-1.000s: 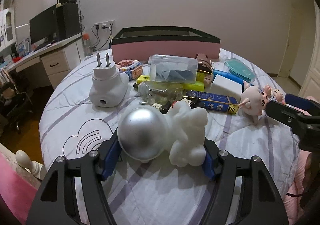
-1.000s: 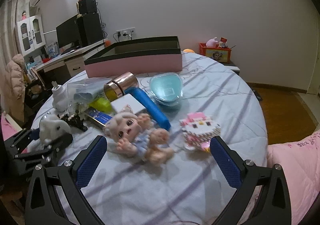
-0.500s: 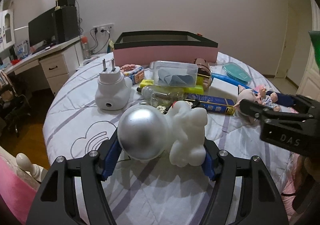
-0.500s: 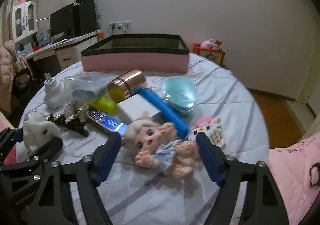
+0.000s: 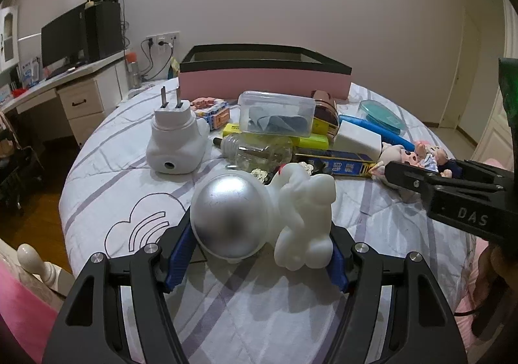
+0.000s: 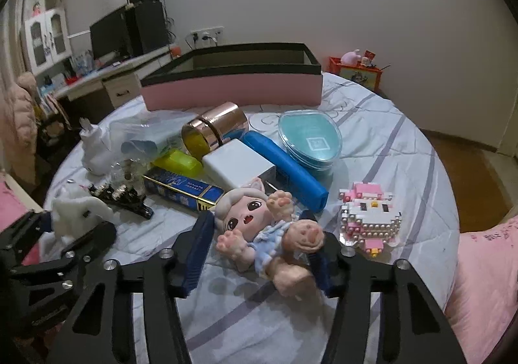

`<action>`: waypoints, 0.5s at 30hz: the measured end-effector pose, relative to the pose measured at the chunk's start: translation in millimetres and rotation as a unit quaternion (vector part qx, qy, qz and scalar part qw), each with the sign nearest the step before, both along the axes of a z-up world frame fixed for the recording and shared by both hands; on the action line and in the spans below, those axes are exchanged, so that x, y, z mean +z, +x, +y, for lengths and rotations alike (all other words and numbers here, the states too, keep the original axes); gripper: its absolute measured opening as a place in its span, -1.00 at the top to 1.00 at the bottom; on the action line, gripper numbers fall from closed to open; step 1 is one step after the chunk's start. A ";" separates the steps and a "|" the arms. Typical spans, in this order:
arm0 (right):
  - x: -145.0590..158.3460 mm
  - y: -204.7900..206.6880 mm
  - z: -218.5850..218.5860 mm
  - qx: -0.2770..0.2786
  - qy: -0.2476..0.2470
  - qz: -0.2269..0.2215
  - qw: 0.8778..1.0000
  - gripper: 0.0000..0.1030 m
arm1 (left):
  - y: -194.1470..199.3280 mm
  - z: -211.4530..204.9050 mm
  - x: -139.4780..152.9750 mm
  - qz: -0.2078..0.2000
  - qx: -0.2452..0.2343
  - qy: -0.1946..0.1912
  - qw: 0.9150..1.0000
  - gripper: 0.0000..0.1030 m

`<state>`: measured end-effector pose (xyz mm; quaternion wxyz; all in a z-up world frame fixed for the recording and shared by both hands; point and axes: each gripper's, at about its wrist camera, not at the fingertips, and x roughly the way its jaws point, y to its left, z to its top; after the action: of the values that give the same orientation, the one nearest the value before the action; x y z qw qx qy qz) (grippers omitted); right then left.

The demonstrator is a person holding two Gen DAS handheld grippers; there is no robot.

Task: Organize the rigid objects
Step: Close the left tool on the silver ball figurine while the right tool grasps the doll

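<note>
Lying between the two blue pads of the left gripper [image 5: 255,254], the astronaut figure [image 5: 259,215] is being clamped on both sides: the left pad is pressing against its silver helmet, the right pad against its white body, and the figure is sitting on the striped bedspread [image 5: 106,176] directly ahead of the camera. The right gripper [image 6: 259,254] is working on the doll [image 6: 259,228] (pale hair, blue dress, paws raised), which is lying on its back between the fingers with its head pointing away from the camera. Its jaws have just been closing around the doll; the left pad is standing against the doll's head and the right pad is lying against its leg, though whether both are pressing firmly is hard to tell because of blur. Just beside the doll, outside the right finger, the pink-and-white brick figure [image 6: 369,218] is resting on the bedspread. Beyond the doll, the blue tube [image 6: 285,170], white block [image 6: 236,166], teal case [image 6: 310,140] and copper-lidded jar [image 6: 213,127] are crowding together. Behind them all, the pink box with the dark rim [image 6: 233,85] is standing open at the far edge of the bed, well apart from both grippers.
</note>
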<state>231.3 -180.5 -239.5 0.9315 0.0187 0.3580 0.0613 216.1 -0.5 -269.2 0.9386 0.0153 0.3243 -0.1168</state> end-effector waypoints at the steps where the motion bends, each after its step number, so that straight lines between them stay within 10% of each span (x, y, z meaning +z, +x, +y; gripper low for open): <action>1: -0.2 0.4 -0.4 0.004 0.002 0.003 1.000 -0.04 | -0.3 -0.8 0.4 -0.001 -0.001 0.001 1.000 -0.35; 15: -9.1 9.7 -7.1 0.021 0.033 0.000 0.999 -0.21 | 1.7 -5.4 0.4 0.000 -0.007 0.015 1.000 -0.35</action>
<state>241.0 -187.7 -248.7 0.9290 0.0417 0.3558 0.0923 217.8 -5.9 -268.8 0.9375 0.0314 0.3256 -0.1190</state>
